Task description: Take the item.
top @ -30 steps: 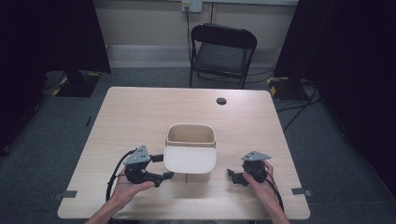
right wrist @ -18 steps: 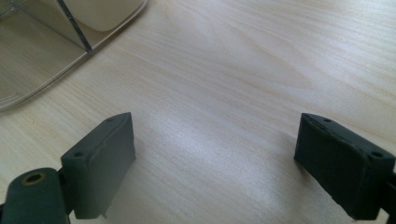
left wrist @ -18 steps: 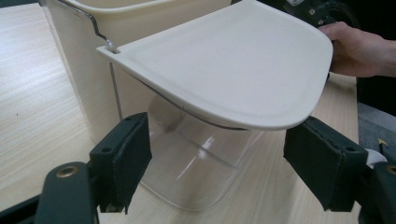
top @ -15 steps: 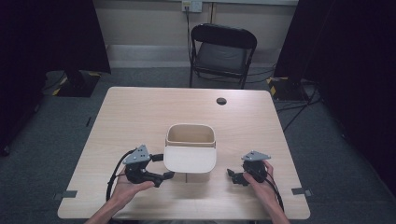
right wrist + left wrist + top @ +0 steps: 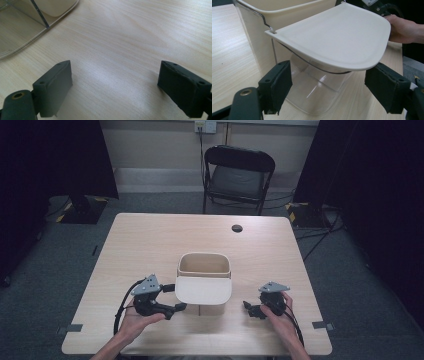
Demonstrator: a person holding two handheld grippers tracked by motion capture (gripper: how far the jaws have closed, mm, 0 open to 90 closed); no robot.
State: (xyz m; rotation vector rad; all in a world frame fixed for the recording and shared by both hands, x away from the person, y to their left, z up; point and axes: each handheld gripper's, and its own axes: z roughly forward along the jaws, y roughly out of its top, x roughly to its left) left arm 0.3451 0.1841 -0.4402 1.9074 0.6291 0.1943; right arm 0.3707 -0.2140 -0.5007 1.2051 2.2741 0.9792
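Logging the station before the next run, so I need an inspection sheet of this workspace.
Surface: light wooden table, bare.
Job's things: cream bin with flat lid jutting toward the person; clear part beneath the lid.
Clutter: small dark round spot near the far edge.
Grippers: left hand-held gripper open, jaws either side of the lid's edge, not pressing; right hand-held gripper open over bare table.
Cables: black loop trailing from the left gripper.
Surroundings: folding chair, dark curtains.
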